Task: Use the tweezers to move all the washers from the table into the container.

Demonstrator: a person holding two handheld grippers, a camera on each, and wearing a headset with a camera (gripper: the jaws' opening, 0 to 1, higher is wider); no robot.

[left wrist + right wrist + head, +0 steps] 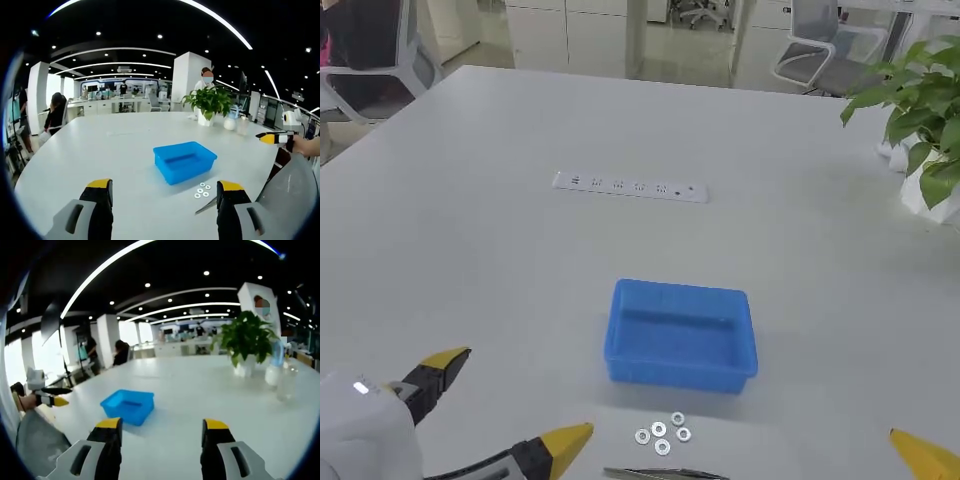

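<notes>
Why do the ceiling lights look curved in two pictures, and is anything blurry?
Left gripper view: fisheye lens bends the ceiling lights into arcs, image sharp. Right gripper view: same bending, slightly softer. Head view: no bending, even light, blue box and washers clear.

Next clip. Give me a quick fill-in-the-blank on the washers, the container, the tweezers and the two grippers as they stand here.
1. The container is ___ in colour.
2. ___ washers lie on the table, outside the container.
3. The left gripper and the right gripper both stand ___.
4. The tweezers lie flat on the table, held by ___ gripper.

Missing words: blue; five; open; neither.
</notes>
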